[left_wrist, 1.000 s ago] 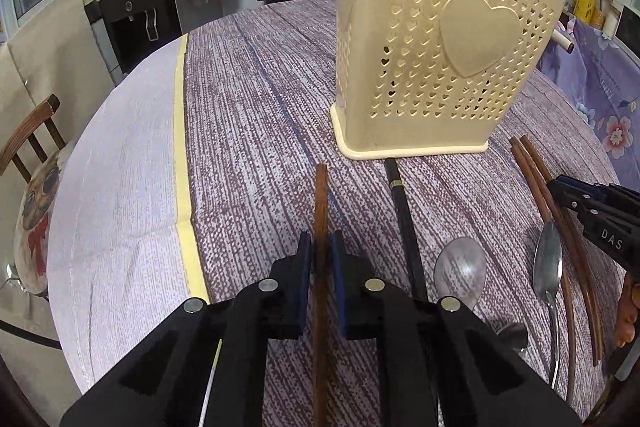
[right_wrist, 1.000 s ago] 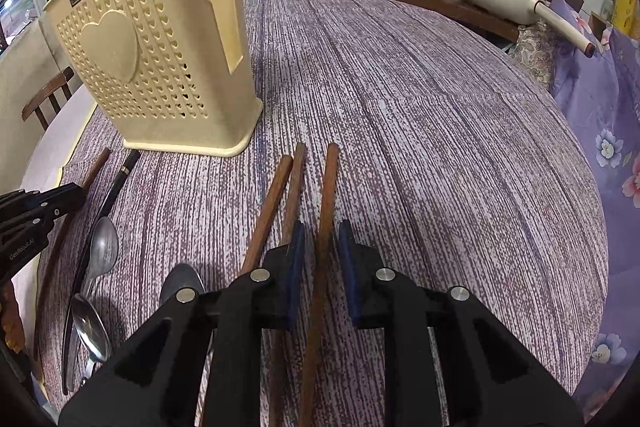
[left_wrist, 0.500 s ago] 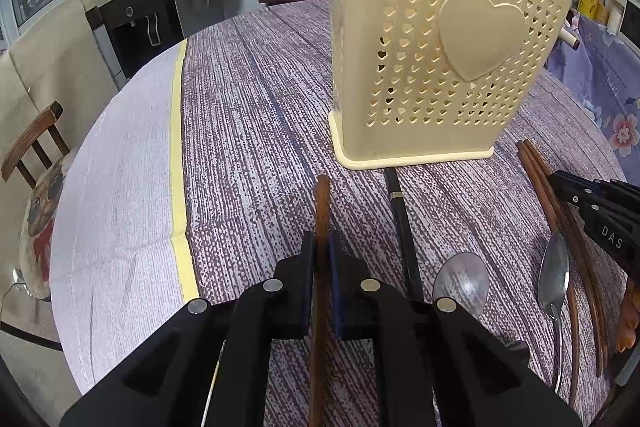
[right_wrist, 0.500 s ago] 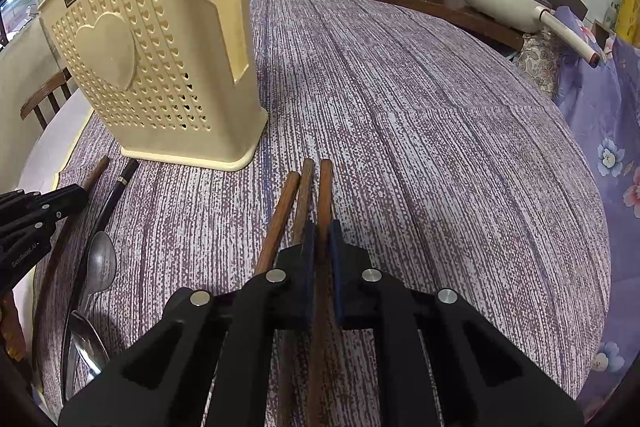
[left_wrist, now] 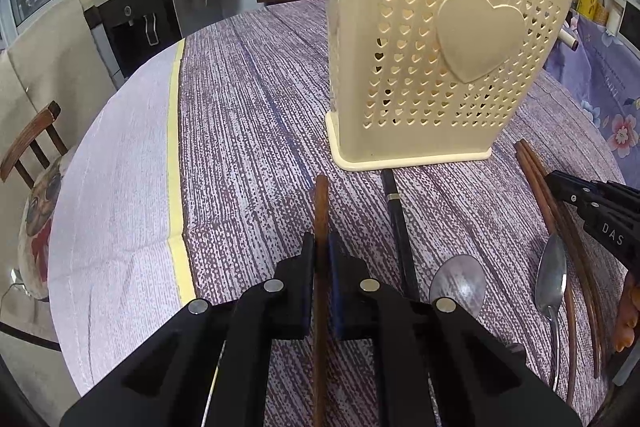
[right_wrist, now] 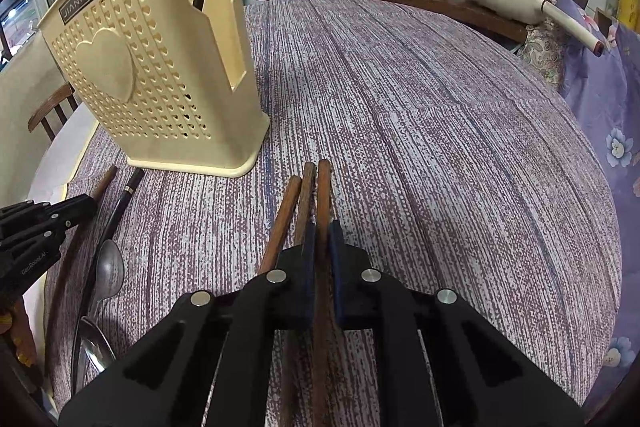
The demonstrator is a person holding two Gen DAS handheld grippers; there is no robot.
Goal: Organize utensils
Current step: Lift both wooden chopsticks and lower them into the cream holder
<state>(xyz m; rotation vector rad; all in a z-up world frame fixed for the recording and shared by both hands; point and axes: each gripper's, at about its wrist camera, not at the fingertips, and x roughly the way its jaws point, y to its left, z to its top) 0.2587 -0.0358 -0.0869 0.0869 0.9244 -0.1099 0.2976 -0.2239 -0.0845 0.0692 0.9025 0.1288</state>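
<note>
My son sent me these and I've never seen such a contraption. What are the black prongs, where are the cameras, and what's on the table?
There is no robot: a person holds a two-fingered clamp in each hand, with a camera on each looking along its fingers. In the left view, the left hand-held gripper is shut on one brown chopstick. In the right view, the right hand-held gripper is shut on another chopstick, with two more beside it. On the purple tablecloth stand a cream utensil basket and lie a black chopstick and two spoons.
</note>
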